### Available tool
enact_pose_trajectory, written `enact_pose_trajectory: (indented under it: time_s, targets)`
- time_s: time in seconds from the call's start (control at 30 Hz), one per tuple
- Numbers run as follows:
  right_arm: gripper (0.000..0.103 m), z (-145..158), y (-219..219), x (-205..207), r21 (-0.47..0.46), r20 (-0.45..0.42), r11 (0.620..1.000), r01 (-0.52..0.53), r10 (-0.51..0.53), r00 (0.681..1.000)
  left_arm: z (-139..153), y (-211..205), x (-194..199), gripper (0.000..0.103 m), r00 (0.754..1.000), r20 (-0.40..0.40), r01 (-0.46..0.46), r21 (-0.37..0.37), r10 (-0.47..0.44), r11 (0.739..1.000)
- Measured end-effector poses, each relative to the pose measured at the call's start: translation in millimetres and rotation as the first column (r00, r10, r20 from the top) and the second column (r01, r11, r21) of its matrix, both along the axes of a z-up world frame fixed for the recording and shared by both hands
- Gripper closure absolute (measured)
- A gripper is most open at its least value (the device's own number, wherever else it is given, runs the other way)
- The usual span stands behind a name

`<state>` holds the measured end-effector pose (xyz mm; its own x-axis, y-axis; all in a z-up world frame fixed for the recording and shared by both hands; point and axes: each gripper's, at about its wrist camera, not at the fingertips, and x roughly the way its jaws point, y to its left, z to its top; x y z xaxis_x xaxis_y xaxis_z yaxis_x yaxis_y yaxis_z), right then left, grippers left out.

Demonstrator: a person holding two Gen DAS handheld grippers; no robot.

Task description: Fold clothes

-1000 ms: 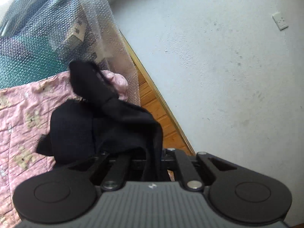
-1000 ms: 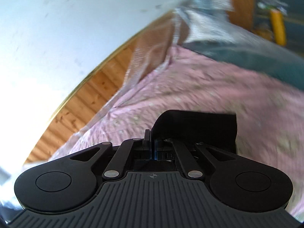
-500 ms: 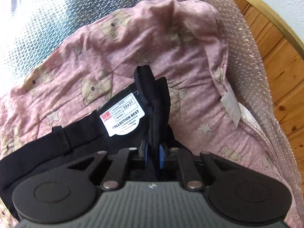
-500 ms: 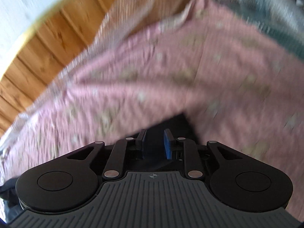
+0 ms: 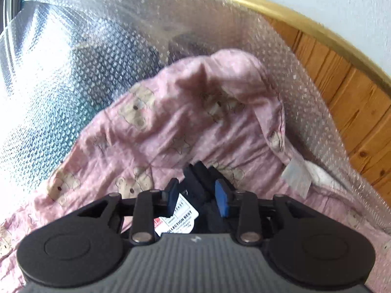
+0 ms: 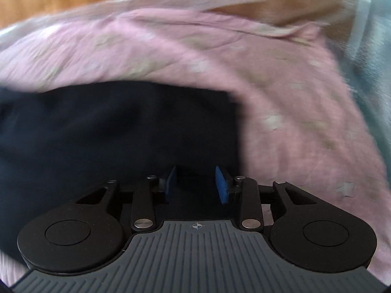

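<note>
Under everything is the pink quilt (image 5: 171, 131) with its bear print, spread wide and bordered by bubble wrap (image 5: 73, 56), with wood boards (image 5: 347, 92) beyond. On the quilt lie the trousers (image 6: 117, 136), black, the thing I am folding; in the right view they spread as a broad flat panel with a fairly straight far edge and a squared corner, though that view is blurred. In the left view only a bunched ridge of the black cloth (image 5: 199, 180) shows between my fingers, with the white label (image 5: 179, 219) just below it. My left gripper (image 5: 198, 195) stands parted, its blue pads on either side of that ridge with gaps visible, so I judge it is not pinching anything. My right gripper (image 6: 196, 185) is likewise parted, low over the black panel near its right edge, with cloth beneath the fingers but nothing clamped. I judge the step in hand is laying the trousers down flat on the quilt with both tools let go. That would fit either spreading them ahead of a fold or setting down a fold just made; I cannot tell which. Either way, the bunched ridge at the label end looks the least tidy part.
</note>
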<state>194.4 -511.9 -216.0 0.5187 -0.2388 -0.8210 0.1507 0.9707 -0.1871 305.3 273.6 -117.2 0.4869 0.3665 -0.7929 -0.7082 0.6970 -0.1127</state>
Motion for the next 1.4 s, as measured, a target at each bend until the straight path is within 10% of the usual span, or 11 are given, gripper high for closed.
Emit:
enact_pose_trajectory:
  time_s: [0.1, 0.23, 0.5, 0.63, 0.8, 1.03, 1.17, 1.27, 1.4]
  targets:
    - [0.064, 13.1, 5.1, 2.4, -0.098, 0.039, 0.993, 0.072, -0.068, 0.997, 26.9, 11.2, -25.9, 0.056, 0.999, 0.043, -0.014, 0.016, 0.014, 1.0]
    - [0.064, 40.9, 78.9, -8.3, 0.074, 0.138, 0.983, -0.165, 0.154, 0.978, 32.0, 25.6, -86.4, 0.052, 1.0, 0.021, 0.013, 0.001, -0.013, 1.0]
    - [0.059, 9.3, 281.0, 31.6, 0.258, 0.011, 0.813, -0.522, 0.538, 0.843, -31.2, 16.4, -220.3, 0.055, 0.994, -0.009, 0.107, -0.229, -0.112, 0.968]
    - [0.069, 0.1, 297.0, 100.0, 0.199, 0.012, 0.926, -0.32, 0.324, 0.946, -56.3, 32.8, -240.3, 0.053, 0.992, 0.001, 0.118, -0.309, -0.124, 0.944]
    - [0.068, 38.0, 353.1, 85.0, 0.338, 0.103, 0.909, -0.243, 0.221, 0.97, -85.1, 60.2, -256.3, 0.053, 0.993, 0.017, 0.116, -0.389, -0.119, 0.914]
    - [0.059, 1.7, 500.1, 81.0, 0.334, -0.038, 0.847, -0.413, 0.45, 0.892, -89.9, 82.3, -259.6, 0.045, 0.989, 0.076, 0.149, -0.406, -0.13, 0.902]
    - [0.059, -14.0, 486.5, 123.0, 0.159, 0.01, 0.963, -0.218, 0.219, 0.976, -90.5, 92.2, -266.1, 0.082, 0.986, 0.108, 0.163, -0.428, -0.129, 0.889]
    - [0.056, 4.6, 464.3, 107.6, 0.32, 0.05, 0.941, -0.106, 0.094, 0.994, -91.0, 99.6, -270.9, 0.095, 0.983, 0.132, 0.174, -0.444, -0.128, 0.879]
    - [0.044, 19.9, 473.4, 41.8, 0.35, 0.081, 0.911, -0.218, 0.202, 0.976, -93.5, 107.5, -276.2, 0.095, 0.978, 0.153, 0.197, -0.46, -0.141, 0.866]
